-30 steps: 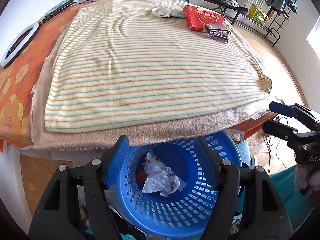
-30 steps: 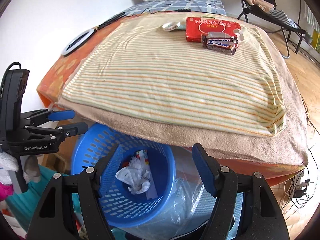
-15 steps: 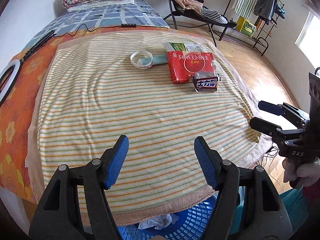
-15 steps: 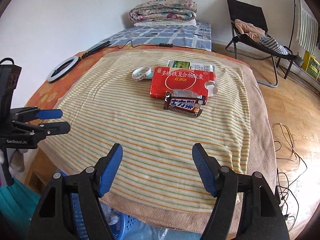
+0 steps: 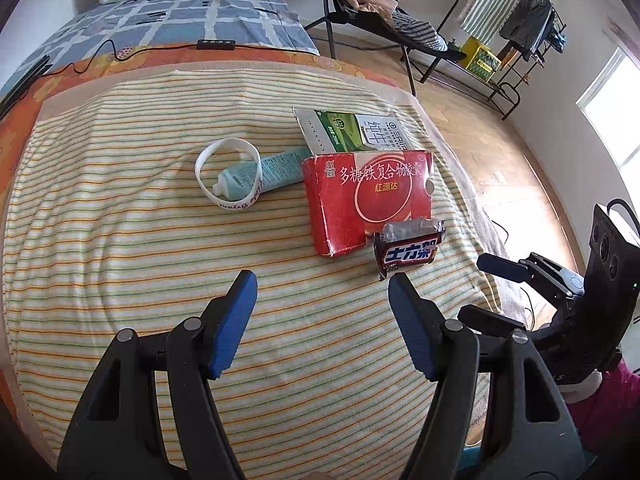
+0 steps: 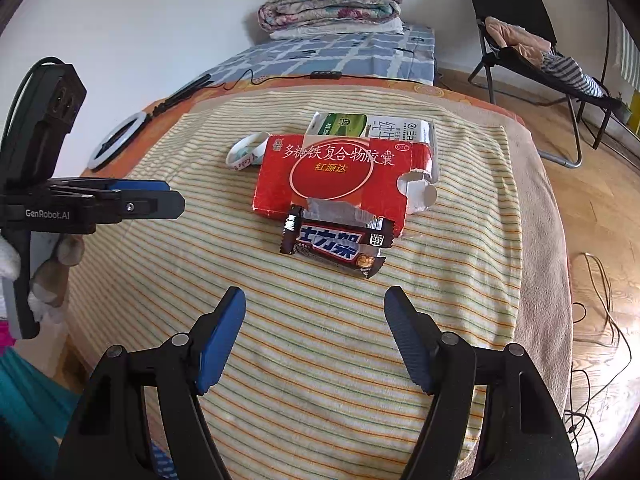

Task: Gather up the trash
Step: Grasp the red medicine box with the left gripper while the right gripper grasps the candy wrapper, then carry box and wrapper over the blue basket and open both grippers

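On the striped blanket lie a torn red medicine box, a brown candy wrapper against its near edge, a green and white milk carton behind it, a teal tube and a white tape ring. My left gripper is open and empty, above the blanket short of the box. My right gripper is open and empty, short of the wrapper. Each gripper shows in the other's view, the right and the left.
The bed carries an orange flowered sheet, a cable with a remote and folded quilts at the far end. A white ring light lies at the left. A folding chair and floor cables are on the right.
Both grippers have risen from over the blue basket below the bed edge and moved forward over the blanket toward the trash. The basket has dropped out of view. Both stayed open.
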{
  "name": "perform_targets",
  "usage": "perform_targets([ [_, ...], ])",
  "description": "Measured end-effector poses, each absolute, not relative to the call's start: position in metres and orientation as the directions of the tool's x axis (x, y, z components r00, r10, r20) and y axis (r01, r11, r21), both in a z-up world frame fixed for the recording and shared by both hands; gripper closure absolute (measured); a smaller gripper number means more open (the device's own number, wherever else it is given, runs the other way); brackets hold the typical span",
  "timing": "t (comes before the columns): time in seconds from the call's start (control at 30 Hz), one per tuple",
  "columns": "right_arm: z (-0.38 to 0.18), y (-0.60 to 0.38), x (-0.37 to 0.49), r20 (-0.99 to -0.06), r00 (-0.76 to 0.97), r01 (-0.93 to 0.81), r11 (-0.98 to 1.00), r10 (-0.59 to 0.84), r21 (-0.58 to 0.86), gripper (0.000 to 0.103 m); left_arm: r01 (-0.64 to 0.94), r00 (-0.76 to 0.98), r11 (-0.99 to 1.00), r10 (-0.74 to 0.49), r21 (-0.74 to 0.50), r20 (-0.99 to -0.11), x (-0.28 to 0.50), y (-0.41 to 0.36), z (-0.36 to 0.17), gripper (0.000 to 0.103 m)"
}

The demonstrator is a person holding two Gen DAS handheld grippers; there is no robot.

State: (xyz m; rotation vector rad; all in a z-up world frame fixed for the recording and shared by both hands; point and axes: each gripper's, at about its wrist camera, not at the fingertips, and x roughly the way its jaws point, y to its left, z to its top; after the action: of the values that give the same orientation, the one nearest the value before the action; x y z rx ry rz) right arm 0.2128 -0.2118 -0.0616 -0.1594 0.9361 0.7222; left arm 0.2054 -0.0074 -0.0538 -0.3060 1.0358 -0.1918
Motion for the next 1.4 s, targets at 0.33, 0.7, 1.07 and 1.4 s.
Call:
perform_targets([
  [0.33,-0.092,-0.203,0.257,-0.775,0.327,-0.617,0.744,0.540,0.258,0.031,-0.016,0.481,0.895,-0.384,-0.446,-0.788,0.261,-0.001,-0.087,0.033],
  [0.7,-0.109,-0.200,0.272,-0.769,0.310,-0.594,0.746,0.558,0.301,0.032,-0.021,0.494,0.844,-0.457,-0.536,-0.740,0.277,-0.001,-0.104,0.033],
  [1.07,-0.111,-0.197,0.272,-0.773,0.319,-0.602,0.747,0.548,0.281,0.035,0.054,0.547,0.848,-0.467,-0.527,-0.695,0.261,-0.020,-0.088,0.075],
  [1.4,-0.106,-0.207,0.264,-0.772,0.294,-0.579,0.748,0.564,0.325,0.096,0.105,0.629,0.911,-0.372,-0.399,-0.683,0.222,-0.023,-0.055,0.081],
])
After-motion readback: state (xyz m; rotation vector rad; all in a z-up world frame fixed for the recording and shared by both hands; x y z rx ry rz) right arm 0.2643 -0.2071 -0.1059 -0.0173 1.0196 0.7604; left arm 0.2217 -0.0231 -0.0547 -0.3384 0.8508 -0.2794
